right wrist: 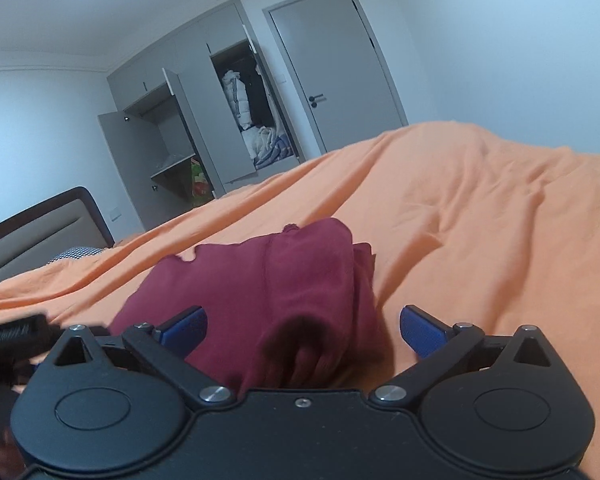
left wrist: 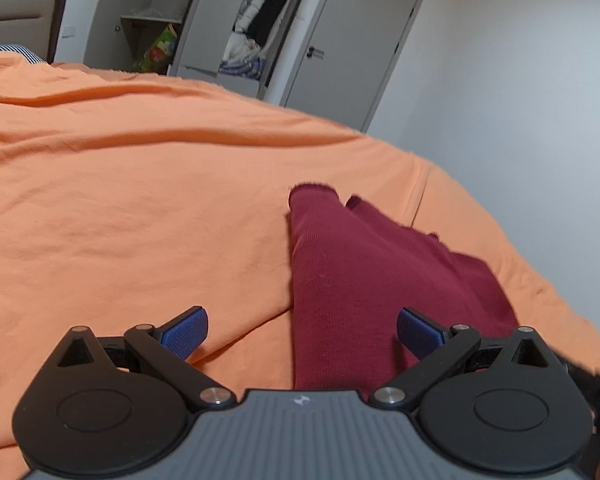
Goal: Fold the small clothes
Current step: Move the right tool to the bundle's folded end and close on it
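Dark red garment [left wrist: 372, 280] lies on the orange bedsheet [left wrist: 139, 184], one narrow knit part stretched away from the left gripper [left wrist: 302, 334] and a rumpled, bunched end nearest the right gripper [right wrist: 303, 334]. Both tools are released, their blue pads [left wrist: 185, 330] spread wide with the cloth between them and nothing grasped. Beyond the bed stand a grey wardrobe [right wrist: 203, 120] with doors open, clothes inside, and a shut grey door [right wrist: 340, 68]
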`<state>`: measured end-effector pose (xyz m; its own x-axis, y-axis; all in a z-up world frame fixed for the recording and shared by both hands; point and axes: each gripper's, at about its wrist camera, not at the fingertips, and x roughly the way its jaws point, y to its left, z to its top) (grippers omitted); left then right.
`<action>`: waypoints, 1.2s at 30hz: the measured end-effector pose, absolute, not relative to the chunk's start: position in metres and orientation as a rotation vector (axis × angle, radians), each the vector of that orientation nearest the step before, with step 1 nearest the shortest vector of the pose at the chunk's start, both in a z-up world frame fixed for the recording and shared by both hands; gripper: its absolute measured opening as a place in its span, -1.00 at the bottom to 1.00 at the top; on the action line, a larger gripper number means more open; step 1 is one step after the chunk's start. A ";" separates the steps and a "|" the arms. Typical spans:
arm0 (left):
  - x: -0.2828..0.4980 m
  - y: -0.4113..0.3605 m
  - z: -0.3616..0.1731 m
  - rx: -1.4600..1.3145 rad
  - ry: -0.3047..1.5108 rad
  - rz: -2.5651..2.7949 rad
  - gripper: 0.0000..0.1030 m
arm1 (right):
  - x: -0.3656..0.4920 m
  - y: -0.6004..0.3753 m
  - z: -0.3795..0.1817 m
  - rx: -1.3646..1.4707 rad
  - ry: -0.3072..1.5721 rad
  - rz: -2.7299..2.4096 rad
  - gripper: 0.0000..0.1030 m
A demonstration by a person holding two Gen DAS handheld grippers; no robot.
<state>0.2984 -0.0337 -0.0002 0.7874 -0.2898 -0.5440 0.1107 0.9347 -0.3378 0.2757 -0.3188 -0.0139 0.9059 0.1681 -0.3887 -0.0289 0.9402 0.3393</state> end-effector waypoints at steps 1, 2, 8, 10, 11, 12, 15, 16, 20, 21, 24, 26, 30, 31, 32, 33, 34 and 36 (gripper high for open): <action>0.303 -0.035 -0.004 -0.296 0.644 -0.227 0.99 | 0.286 -0.322 -0.016 0.342 0.437 0.103 0.99; 0.307 -0.037 -0.007 -0.293 0.658 -0.234 0.99 | 0.293 -0.324 -0.019 0.352 0.447 0.106 0.99; 0.323 -0.037 -0.014 -0.286 0.671 -0.271 1.00 | 0.320 -0.328 -0.027 0.383 0.460 0.156 0.85; 0.329 -0.037 -0.016 -0.296 0.682 -0.278 1.00 | 0.322 -0.326 -0.033 0.371 0.470 0.130 0.75; 0.330 -0.037 -0.017 -0.299 0.686 -0.281 1.00 | 0.320 -0.325 -0.036 0.368 0.465 0.126 0.73; 0.331 -0.038 -0.018 -0.298 0.688 -0.283 1.00 | 0.318 -0.325 -0.038 0.366 0.453 0.127 0.71; 0.331 -0.041 -0.019 -0.273 0.681 -0.288 1.00 | 0.313 -0.326 -0.042 0.369 0.433 0.128 0.67; 0.331 -0.042 -0.019 -0.269 0.679 -0.287 1.00 | 0.312 -0.326 -0.043 0.371 0.429 0.130 0.67; 0.332 -0.042 -0.019 -0.270 0.681 -0.285 1.00 | 0.311 -0.328 -0.046 0.382 0.425 0.133 0.67; 0.332 -0.041 -0.019 -0.270 0.682 -0.286 1.00 | 0.311 -0.328 -0.047 0.384 0.423 0.133 0.67; 0.333 -0.041 -0.018 -0.269 0.687 -0.287 1.00 | 0.310 -0.327 -0.048 0.381 0.417 0.133 0.67; 0.334 -0.040 -0.018 -0.269 0.693 -0.289 1.00 | 0.309 -0.327 -0.048 0.379 0.413 0.132 0.67; 0.337 -0.040 -0.015 -0.271 0.706 -0.290 1.00 | 0.305 -0.328 -0.049 0.385 0.396 0.136 0.50; 0.337 -0.041 -0.015 -0.273 0.707 -0.288 1.00 | 0.304 -0.329 -0.049 0.391 0.392 0.143 0.46; 0.337 -0.042 -0.014 -0.271 0.708 -0.290 0.99 | 0.303 -0.329 -0.048 0.396 0.392 0.148 0.39; 0.337 -0.042 -0.013 -0.267 0.707 -0.293 0.94 | 0.303 -0.330 -0.048 0.401 0.394 0.149 0.34; 0.336 -0.043 -0.012 -0.264 0.705 -0.299 0.91 | 0.303 -0.330 -0.046 0.403 0.398 0.148 0.32; 0.335 -0.044 -0.009 -0.263 0.702 -0.321 0.71 | 0.303 -0.329 -0.042 0.395 0.407 0.143 0.22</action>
<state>0.3352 -0.0444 -0.0086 0.7181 -0.3742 -0.5868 0.1995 0.9184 -0.3416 0.3034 -0.3286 -0.0422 0.9097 0.2132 -0.3564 -0.0570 0.9142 0.4013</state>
